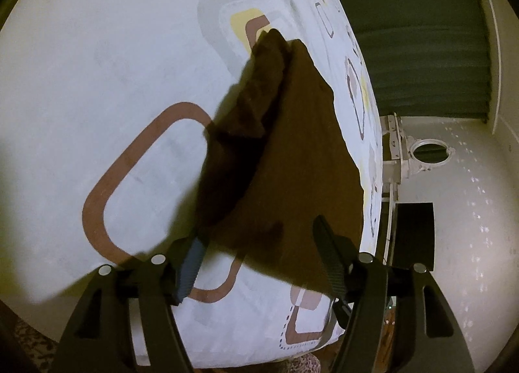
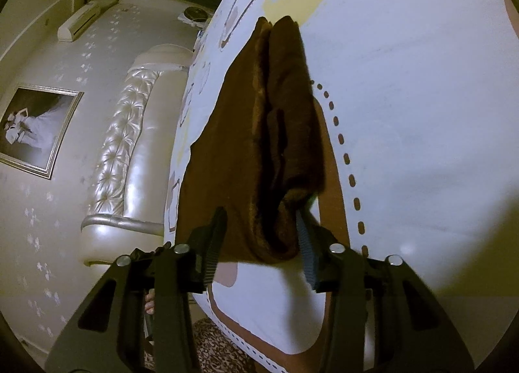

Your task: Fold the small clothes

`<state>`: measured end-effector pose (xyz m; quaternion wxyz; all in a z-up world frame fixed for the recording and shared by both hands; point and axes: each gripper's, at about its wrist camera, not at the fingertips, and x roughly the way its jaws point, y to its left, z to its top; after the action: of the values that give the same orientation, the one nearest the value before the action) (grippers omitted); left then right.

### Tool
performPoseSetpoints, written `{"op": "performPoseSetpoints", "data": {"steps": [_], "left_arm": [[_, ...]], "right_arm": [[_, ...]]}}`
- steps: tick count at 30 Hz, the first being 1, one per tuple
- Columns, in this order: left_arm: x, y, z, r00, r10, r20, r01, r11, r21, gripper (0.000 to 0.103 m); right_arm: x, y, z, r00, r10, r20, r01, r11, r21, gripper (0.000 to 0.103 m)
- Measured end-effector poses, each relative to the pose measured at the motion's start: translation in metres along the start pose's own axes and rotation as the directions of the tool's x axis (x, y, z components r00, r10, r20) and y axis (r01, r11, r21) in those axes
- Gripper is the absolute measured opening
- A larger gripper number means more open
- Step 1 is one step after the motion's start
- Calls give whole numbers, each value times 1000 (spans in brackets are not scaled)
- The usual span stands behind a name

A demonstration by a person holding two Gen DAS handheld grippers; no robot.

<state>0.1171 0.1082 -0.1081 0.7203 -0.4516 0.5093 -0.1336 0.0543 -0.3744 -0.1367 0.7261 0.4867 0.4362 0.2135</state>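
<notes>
Brown cloth (image 1: pixel 292 152) fills the gap of both tools. The left gripper (image 1: pixel 256 259) stands well open around the cloth's near edge, pads not pressing. The right gripper (image 2: pixel 259 240) is narrower; its blue pad touches a bunched fold, but whether it grips I cannot tell. The cloth lies half-folded on the patterned bedsheet (image 1: pixel 113 80), near its edge. Next, judged: release and flatten the fold.

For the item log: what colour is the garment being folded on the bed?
Dark brown garment, plain, no print; the right wrist view shows it best.
</notes>
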Motion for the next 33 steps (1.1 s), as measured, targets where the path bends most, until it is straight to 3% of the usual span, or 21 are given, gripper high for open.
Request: {"op": "performPoseSetpoints", "data": {"steps": [4,6,9,11,17,24,28,31,33], "left_arm": [[-2,3,0,999,41,-7,-41,999,6,42],[-4,8,1,998,61,-10,-61,998,8,27],[-6,13,1,997,77,-11,-76,997,14,14],[-7,14,0,995,103,-2,-103,994,29,11],[-8,13,-2,989,144,20,-146,985,91,9],[-14,24,-3,995,102,23,-104,990,91,10],[-16,22,-5,994,101,33,-104,988,114,12],[-18,18,-9,995,84,45,-90,987,133,19],[-22,15,-12,995,76,61,-84,985,151,29]], "right_arm": [[0,-2,0,1000,-18,-18,18,1000,-7,23],[1,-3,0,999,-22,-23,22,1000,-7,14],[0,-6,0,999,-29,-20,29,1000,-5,10],[0,-6,0,999,-33,-19,33,999,-5,10],[1,-21,0,999,-34,-14,34,999,7,8],[-4,-19,-2,999,-41,-18,41,999,10,9],[-21,-10,-7,994,-108,-9,108,994,-33,18],[-32,4,-14,984,-179,6,179,980,-87,26],[-36,16,-18,977,-214,16,214,969,-123,29]]}}
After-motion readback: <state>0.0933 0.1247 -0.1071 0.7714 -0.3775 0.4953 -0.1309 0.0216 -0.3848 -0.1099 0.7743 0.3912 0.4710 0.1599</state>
